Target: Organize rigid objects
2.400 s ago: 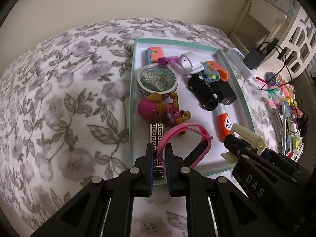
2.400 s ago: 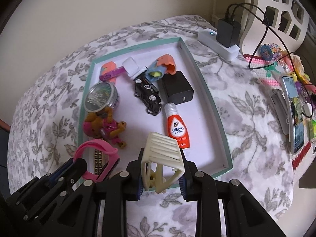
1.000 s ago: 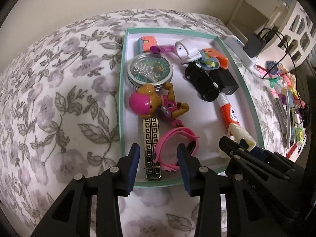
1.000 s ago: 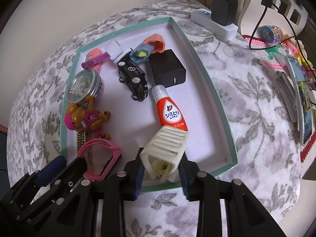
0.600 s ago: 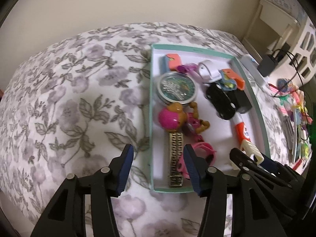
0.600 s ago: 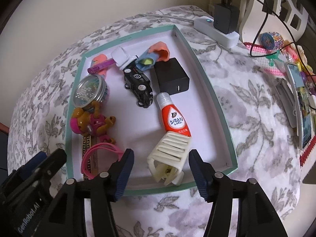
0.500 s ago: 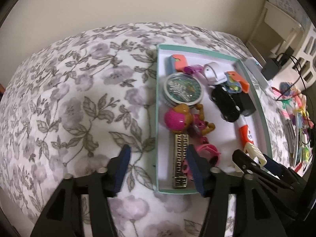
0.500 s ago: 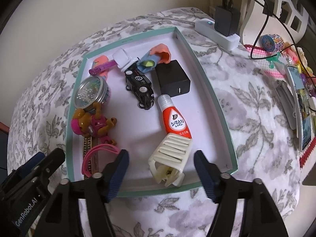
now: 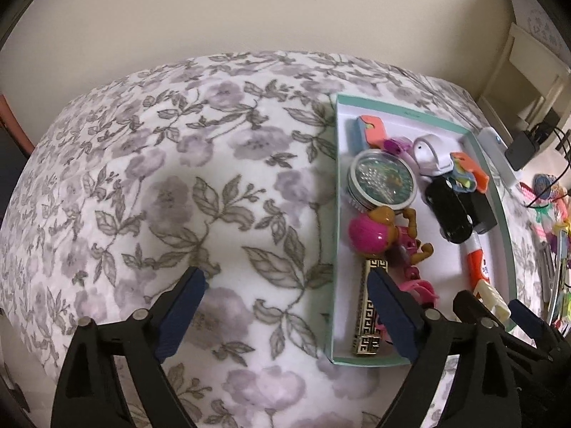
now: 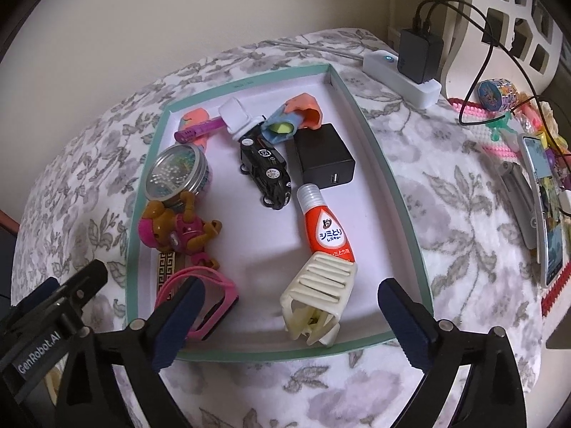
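Release step. The right gripper jaws have just been opening and stand wide apart; the cream hair claw clip lies free between them, lower centre, in the teal-rimmed tray. The left gripper jaws have also just been opening, nothing between them; the pink bracelet sits at the tray's lower left. Next move, likely: fetch another item from the clutter at right.

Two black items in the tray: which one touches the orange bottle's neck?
The black charger block: its near edge meets the orange bottle at the white threaded neck. The black toy car lies just left of it, apart from the bottle.
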`<control>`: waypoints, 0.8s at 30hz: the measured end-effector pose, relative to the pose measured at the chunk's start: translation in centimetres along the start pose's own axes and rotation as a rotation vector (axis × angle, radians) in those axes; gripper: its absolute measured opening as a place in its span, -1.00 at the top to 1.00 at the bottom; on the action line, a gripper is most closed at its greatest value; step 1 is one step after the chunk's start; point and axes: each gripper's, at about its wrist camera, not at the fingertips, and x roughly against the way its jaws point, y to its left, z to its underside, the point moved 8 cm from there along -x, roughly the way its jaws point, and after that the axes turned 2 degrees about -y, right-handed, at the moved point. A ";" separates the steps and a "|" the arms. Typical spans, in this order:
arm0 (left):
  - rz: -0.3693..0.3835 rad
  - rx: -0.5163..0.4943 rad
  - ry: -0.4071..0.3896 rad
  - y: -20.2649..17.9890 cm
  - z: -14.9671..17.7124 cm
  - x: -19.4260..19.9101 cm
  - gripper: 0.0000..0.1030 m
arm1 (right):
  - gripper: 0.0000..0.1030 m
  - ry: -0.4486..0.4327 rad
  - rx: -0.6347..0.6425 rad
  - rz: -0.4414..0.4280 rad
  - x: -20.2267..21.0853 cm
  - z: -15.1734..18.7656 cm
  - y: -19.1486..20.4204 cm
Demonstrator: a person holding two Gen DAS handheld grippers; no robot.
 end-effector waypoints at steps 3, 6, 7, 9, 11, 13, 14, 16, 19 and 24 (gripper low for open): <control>0.003 0.013 0.007 0.6 0.0 -0.1 -0.82 | -1.00 -0.011 0.009 0.006 0.2 0.0 0.1; 0.013 0.034 0.017 1.2 0.1 0.0 -0.82 | -1.00 -0.023 0.019 0.009 0.4 0.0 0.3; 0.019 0.041 0.015 1.5 0.1 0.1 -0.82 | -1.00 -0.026 0.022 0.005 0.5 0.0 0.4; 0.020 0.044 0.009 1.7 0.0 0.3 -0.82 | -1.00 -0.030 0.031 0.006 0.7 0.1 0.6; 0.011 0.038 0.000 2.1 0.0 0.7 -0.82 | -1.00 -0.035 0.039 0.013 0.8 0.1 0.7; 0.001 0.040 -0.006 2.5 0.0 1.0 -0.82 | -1.00 -0.045 0.040 0.014 1.1 0.1 0.8; 0.000 0.044 -0.007 2.7 0.0 1.1 -0.82 | -1.00 -0.048 0.038 0.014 1.2 0.1 0.9; -0.006 0.046 -0.007 3.1 0.2 1.4 -0.82 | -1.00 -0.055 0.033 0.010 1.5 0.1 0.9; -0.034 0.021 -0.017 3.4 0.5 2.0 -0.82 | -1.00 -0.062 0.038 0.002 2.1 0.2 1.2; -0.038 0.007 -0.034 4.0 1.0 3.1 -0.82 | -1.00 -0.084 0.050 -0.004 3.4 0.4 1.6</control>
